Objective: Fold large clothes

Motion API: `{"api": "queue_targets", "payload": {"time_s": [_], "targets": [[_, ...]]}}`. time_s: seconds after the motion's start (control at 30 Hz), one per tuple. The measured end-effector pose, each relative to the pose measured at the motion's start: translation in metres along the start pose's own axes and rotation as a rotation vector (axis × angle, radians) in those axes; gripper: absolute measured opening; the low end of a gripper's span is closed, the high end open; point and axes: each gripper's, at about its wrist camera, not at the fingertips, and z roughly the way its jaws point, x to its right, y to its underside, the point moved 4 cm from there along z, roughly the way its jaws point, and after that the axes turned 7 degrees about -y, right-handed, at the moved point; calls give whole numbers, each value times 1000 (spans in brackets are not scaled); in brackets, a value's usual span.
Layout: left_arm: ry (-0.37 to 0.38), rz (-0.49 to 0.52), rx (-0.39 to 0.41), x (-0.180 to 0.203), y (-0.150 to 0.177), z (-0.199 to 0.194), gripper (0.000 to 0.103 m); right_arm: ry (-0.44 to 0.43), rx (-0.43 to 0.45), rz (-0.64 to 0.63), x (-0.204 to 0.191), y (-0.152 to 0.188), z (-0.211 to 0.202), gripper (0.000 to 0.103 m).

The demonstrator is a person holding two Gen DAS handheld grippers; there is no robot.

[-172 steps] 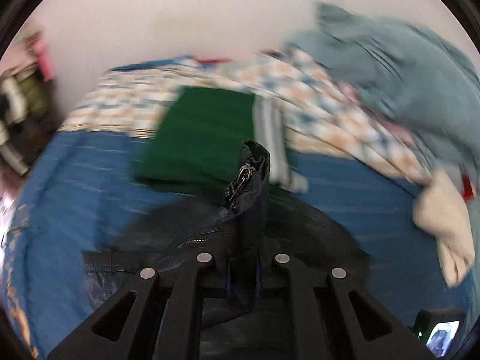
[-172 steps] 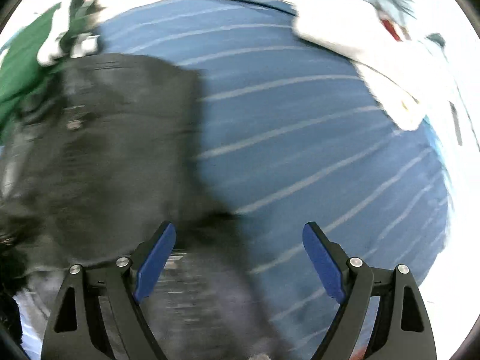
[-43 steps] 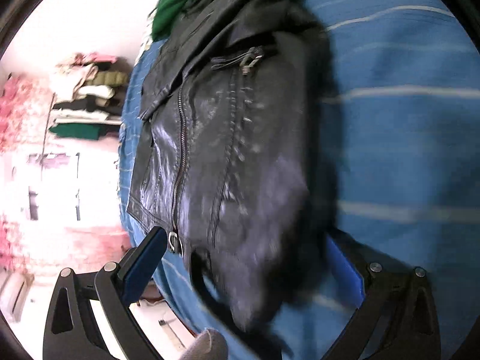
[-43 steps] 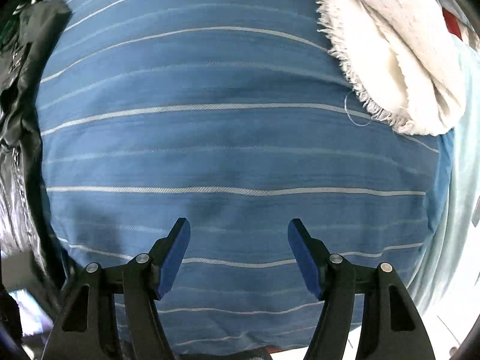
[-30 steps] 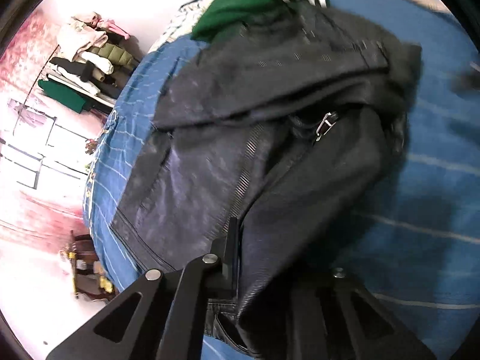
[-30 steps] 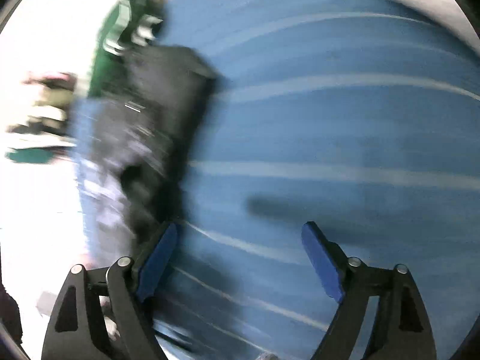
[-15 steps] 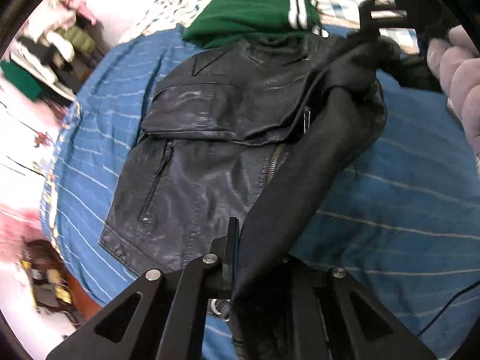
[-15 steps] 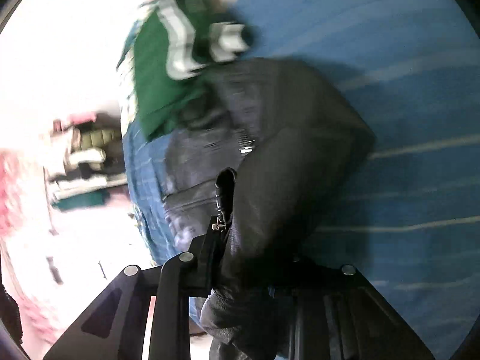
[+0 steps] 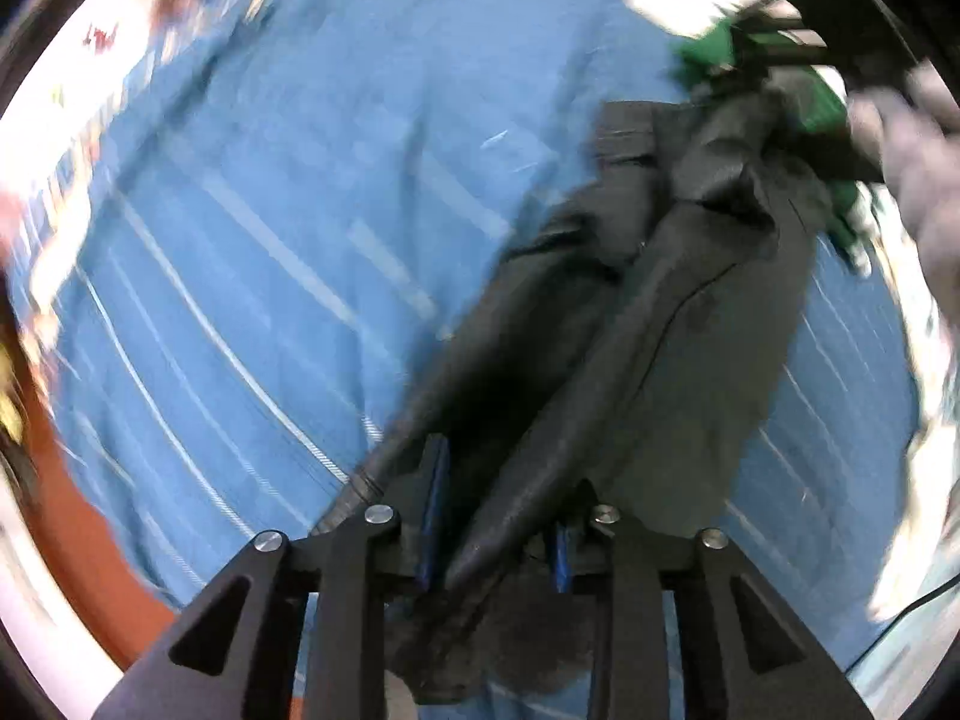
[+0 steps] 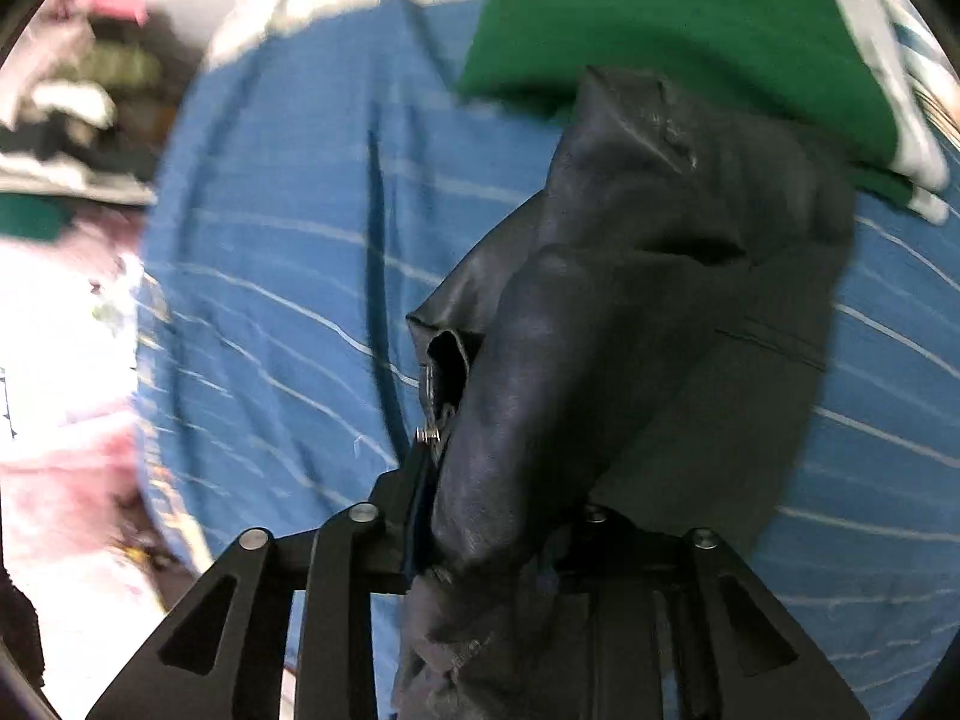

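A black leather jacket [image 9: 648, 312] hangs bunched above the blue striped bedspread [image 9: 288, 228]. My left gripper [image 9: 495, 531] is shut on a thick fold of it, and the jacket stretches away to the upper right. My right gripper [image 10: 498, 516] is shut on another bunched part of the jacket [image 10: 648, 312], with a zipper pull showing by the left finger. The right gripper and the hand holding it show blurred at the top right of the left wrist view [image 9: 840, 54].
A folded green garment with white stripes [image 10: 672, 24] lies on the bed just past the jacket; it also shows in the left wrist view [image 9: 810, 102]. The bedspread [image 10: 288, 228] ends at the left, with shelves of clothes [image 10: 72, 96] beyond. A reddish floor [image 9: 78, 552] lies below the bed edge.
Both grippers have lifted the jacket off the bed, so it hangs stretched between them instead of lying spread out. Both views have swung round and are blurred.
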Motion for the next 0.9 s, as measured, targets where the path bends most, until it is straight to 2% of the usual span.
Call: {"api": "queue_targets", "payload": {"time_s": [0.03, 0.07, 0.13, 0.2, 0.23, 0.27, 0.33, 0.37, 0.43, 0.5, 0.57, 0.6, 0.7, 0.73, 0.77, 0.8, 0.9], "targets": [[42, -54, -29, -15, -3, 11, 31, 0, -32, -16, -4, 0, 15, 54], [31, -78, -40, -24, -4, 16, 38, -8, -76, -41, -9, 0, 31, 59], [15, -112, -38, -42, -4, 18, 41, -59, -109, -70, -13, -6, 49, 65], [-22, -129, -21, -53, 2, 12, 44, -214, -89, -92, -9, -5, 29, 66], [-42, -127, -3, -56, 7, 7, 45, -262, -70, -93, -1, -2, 15, 69], [-59, -121, 7, -57, 10, 5, 46, -283, -41, -87, 12, 0, -1, 77], [-92, -99, 17, -52, 20, 6, 60, -240, 55, -37, 64, 4, -41, 79], [-95, -89, 9, -52, 22, 12, 77, -198, 98, 1, 98, 6, -56, 79], [-111, -76, -20, -46, 29, 28, 80, -171, 131, 78, 151, 5, -65, 79], [-138, -69, -32, -46, 28, 45, 82, -178, 128, 147, 197, 1, -56, 79], [-158, -66, -38, -46, 28, 55, 89, -246, 115, 185, 228, -13, -28, 79], [-164, -70, -34, -46, 28, 57, 92, -325, 110, 197, 238, -22, -12, 79], [-172, -81, -44, -47, 27, 61, 96, -464, 107, 174, 239, -45, 27, 79], [-174, -82, -47, -46, 26, 63, 96, -494, 127, 152, 234, -50, 32, 77], [-181, -77, -52, -45, 26, 65, 97, -522, 148, 122, 226, -56, 36, 62], [-186, -70, -53, -43, 25, 66, 98, -517, 156, 110, 219, -59, 40, 40], [-212, -34, -49, -37, 22, 62, 98, -512, 196, 133, 217, -50, 36, 20]]}}
